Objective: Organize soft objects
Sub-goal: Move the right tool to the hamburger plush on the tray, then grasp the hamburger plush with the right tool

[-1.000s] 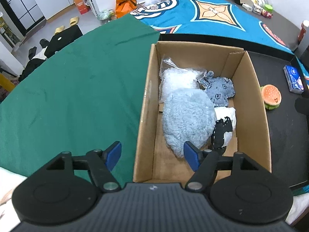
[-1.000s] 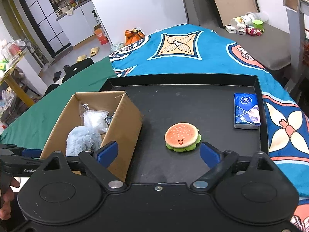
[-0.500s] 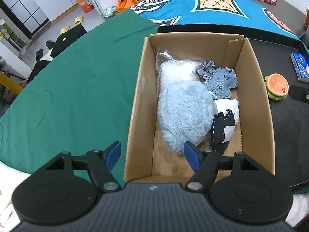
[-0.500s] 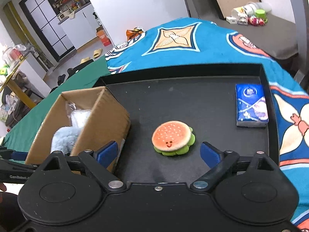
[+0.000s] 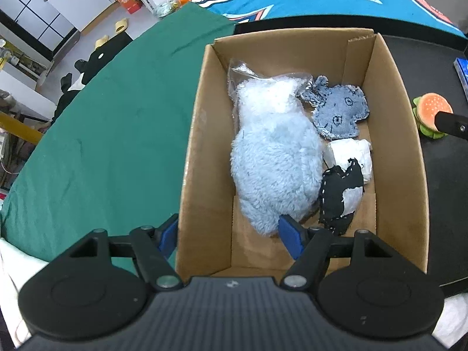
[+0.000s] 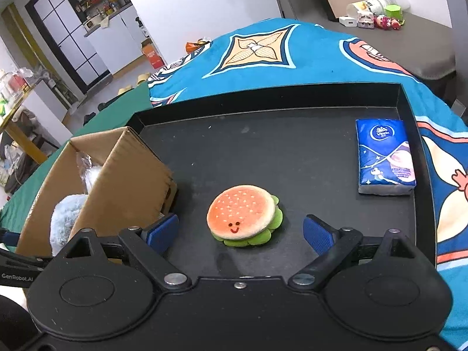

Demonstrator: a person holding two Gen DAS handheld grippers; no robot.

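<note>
A cardboard box (image 5: 403, 152) holds a fluffy pale blue plush (image 5: 275, 172), a denim toy (image 5: 340, 111) and a black-and-white toy (image 5: 340, 193). My left gripper (image 5: 229, 235) is open, its fingers straddling the box's left wall near the front corner. A burger plush (image 6: 244, 215) lies on the black tray (image 6: 292, 143), right of the box (image 6: 122, 187). My right gripper (image 6: 241, 232) is open and empty, with the burger between its fingertips. The burger also shows in the left wrist view (image 5: 431, 114).
A blue tissue pack (image 6: 383, 155) lies at the tray's right side. The tray sits on a blue patterned cloth (image 6: 263, 55); a green cloth (image 5: 102, 134) covers the surface left of the box. Small toys and a cup (image 6: 374, 11) stand far back.
My right gripper has moved forward and down so the burger plush now sits between its fingers. My left gripper has moved closer to the box, straddling its left wall.
</note>
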